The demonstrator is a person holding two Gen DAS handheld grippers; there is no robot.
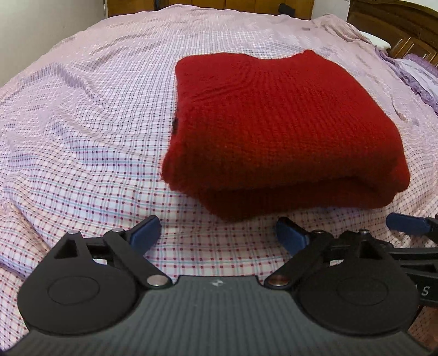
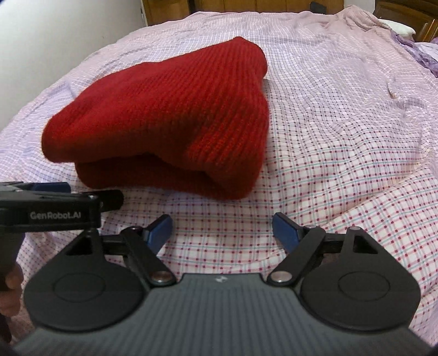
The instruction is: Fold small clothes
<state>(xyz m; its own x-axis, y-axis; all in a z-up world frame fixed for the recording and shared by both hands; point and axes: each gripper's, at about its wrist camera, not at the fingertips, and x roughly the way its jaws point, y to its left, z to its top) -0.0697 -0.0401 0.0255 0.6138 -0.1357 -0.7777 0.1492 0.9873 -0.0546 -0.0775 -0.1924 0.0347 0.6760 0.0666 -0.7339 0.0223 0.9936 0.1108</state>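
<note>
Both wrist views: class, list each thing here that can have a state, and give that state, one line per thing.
red knitted garment: folded in layers, lying flat on the bed, untouched.
left gripper: jaws open, nothing between them, just short of the garment.
right gripper: jaws open, empty, just short of the garment.
checked bedsheet: spread over the bed, wrinkled.

A wide bed fills the room, its rumpled checked sheet (image 1: pixel 95 115) pale pink with fine red and blue lines. Crumpled purple bedding (image 1: pixel 418 79) lies at the right edge below a dark carved wooden headboard (image 1: pixel 397 24). Wooden cabinets (image 2: pixel 246 5) stand behind, beside a plain white wall (image 1: pixel 41 24).
</note>
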